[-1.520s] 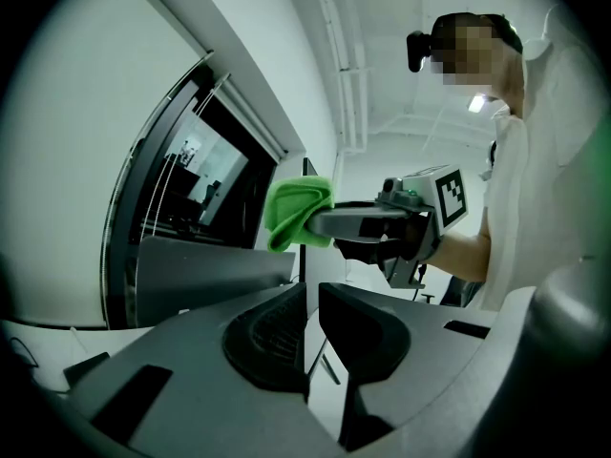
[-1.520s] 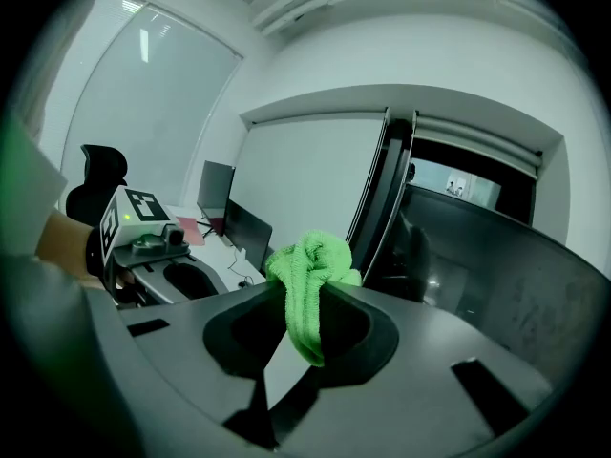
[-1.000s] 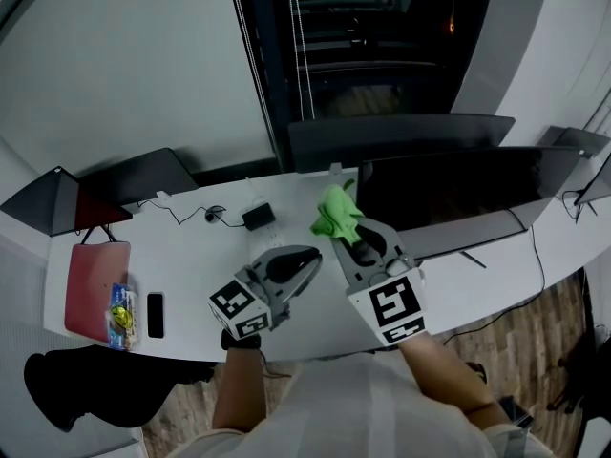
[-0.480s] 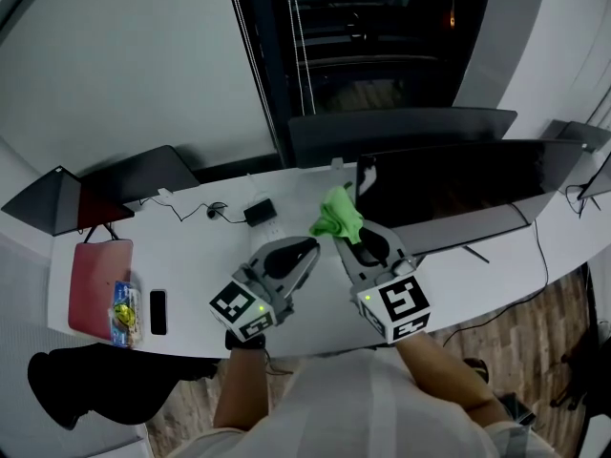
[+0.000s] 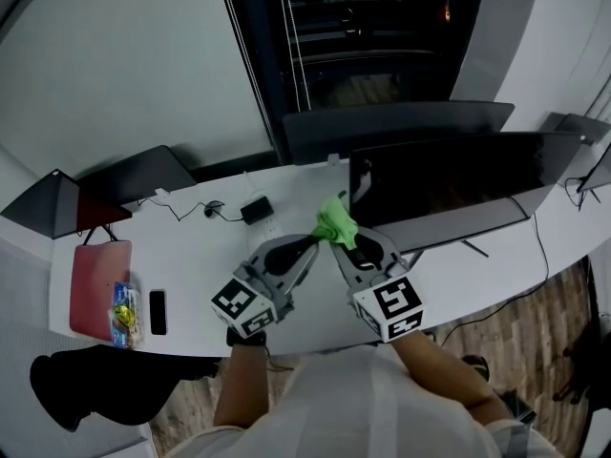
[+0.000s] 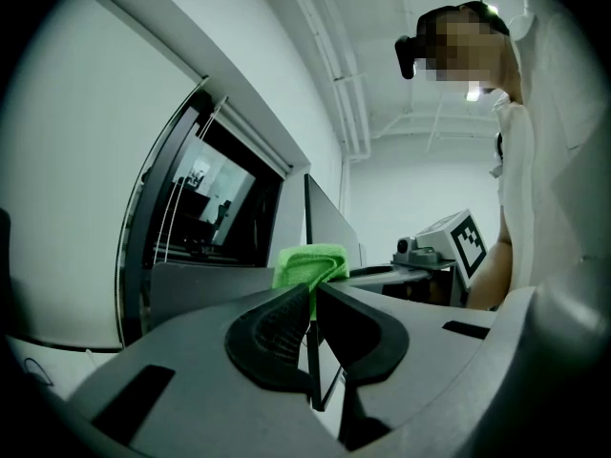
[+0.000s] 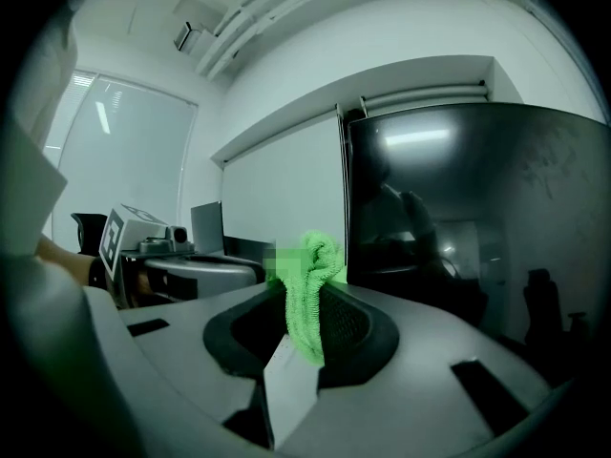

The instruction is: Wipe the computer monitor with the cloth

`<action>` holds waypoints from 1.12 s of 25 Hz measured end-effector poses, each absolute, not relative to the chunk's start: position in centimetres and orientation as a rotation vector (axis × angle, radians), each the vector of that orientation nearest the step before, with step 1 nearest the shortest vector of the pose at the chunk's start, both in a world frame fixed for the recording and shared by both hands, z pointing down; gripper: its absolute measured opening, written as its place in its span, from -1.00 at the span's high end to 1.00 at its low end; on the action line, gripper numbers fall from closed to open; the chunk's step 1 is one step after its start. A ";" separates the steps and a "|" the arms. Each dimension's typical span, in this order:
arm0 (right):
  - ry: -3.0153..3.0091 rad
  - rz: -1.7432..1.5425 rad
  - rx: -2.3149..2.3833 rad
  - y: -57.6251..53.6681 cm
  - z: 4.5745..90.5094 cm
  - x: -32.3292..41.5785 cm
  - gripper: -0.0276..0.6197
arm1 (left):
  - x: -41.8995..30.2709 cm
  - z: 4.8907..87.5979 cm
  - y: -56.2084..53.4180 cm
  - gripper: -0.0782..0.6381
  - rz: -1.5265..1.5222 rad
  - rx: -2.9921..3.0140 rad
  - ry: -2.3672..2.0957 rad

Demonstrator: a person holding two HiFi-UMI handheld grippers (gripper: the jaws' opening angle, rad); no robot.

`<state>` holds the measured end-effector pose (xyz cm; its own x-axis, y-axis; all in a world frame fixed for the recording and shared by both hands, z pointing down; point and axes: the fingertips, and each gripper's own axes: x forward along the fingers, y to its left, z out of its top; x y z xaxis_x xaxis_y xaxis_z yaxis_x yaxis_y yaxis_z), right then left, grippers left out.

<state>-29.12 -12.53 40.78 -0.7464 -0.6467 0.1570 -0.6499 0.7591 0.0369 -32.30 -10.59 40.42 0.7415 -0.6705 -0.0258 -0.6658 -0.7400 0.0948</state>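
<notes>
Holding the cloth up to the screen, ready to wipe.

**Head view.** My right gripper has its jaws clamped on the green cloth, which bunches just ahead of the jaw tips. The cloth is near the left edge of the computer monitor; I cannot tell whether it touches the glass. My left gripper sits just beside the right one, jaws together, tips close to the cloth. Both hang over the white worktop.

**Left gripper view.** The left gripper has its jaws closed on each other, leaving only a slit with nothing clamped in it. The cloth shows just beyond the tips, and the monitor stands edge-on further ahead. This view alone shows the right gripper from the side.

**Right gripper view.** In the right gripper, the cloth runs down between the ribbed pads as one narrow fold. The monitor fills the space ahead and to the right of the jaws. Only here is the dark, reflective screen face visible, and how the cloth sits in the jaws.

**Risks, as I judge them.**
- Drag across the glass could pull the narrow fold out of the jaws.
- If the bunch flattens, the hard jaw tips could meet the screen and mark it.
- Pressing near the edge could rock the monitor.
</notes>
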 end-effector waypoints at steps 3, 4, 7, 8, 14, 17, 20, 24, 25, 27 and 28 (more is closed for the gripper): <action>-2.781 0.027 1.024 -12.4 41.9 -29.1 0.70 | -32.2 41.3 -10.8 0.68 -0.079 2.842 -1.103; -2.778 0.025 1.020 -12.3 42.2 -29.1 0.70 | -32.2 41.6 -10.8 0.68 -0.074 2.834 -1.105; -2.779 0.011 1.011 -12.2 42.9 -29.1 0.71 | -32.1 42.5 -10.9 0.68 -0.058 2.819 -1.105; -2.775 0.009 1.007 -12.2 43.3 -29.0 0.70 | -32.1 42.8 -10.9 0.68 -0.049 2.819 -1.101; -2.749 0.076 0.979 -11.7 45.8 -28.8 0.71 | -31.9 44.8 -10.9 0.68 -0.017 2.787 -1.081; -2.743 0.091 0.966 -11.6 46.5 -28.7 0.70 | -31.7 45.4 -10.9 0.68 -0.011 2.775 -1.076; -2.727 0.094 0.945 -11.2 47.2 -28.7 0.70 | -31.6 45.8 -10.7 0.68 -0.012 2.767 -1.072; -2.700 0.117 0.916 -10.9 48.5 -28.5 0.70 | -31.4 46.0 -10.8 0.68 -0.016 2.761 -1.069; -2.694 0.122 0.906 -10.8 48.9 -28.4 0.71 | -31.3 46.1 -10.7 0.68 -0.016 2.760 -1.068; -2.682 0.133 0.883 -10.6 49.5 -28.3 0.70 | -31.2 46.1 -10.6 0.68 -0.019 2.759 -1.071; -2.677 0.138 0.872 -10.5 49.8 -28.2 0.70 | -31.1 46.1 -10.6 0.68 -0.020 2.757 -1.073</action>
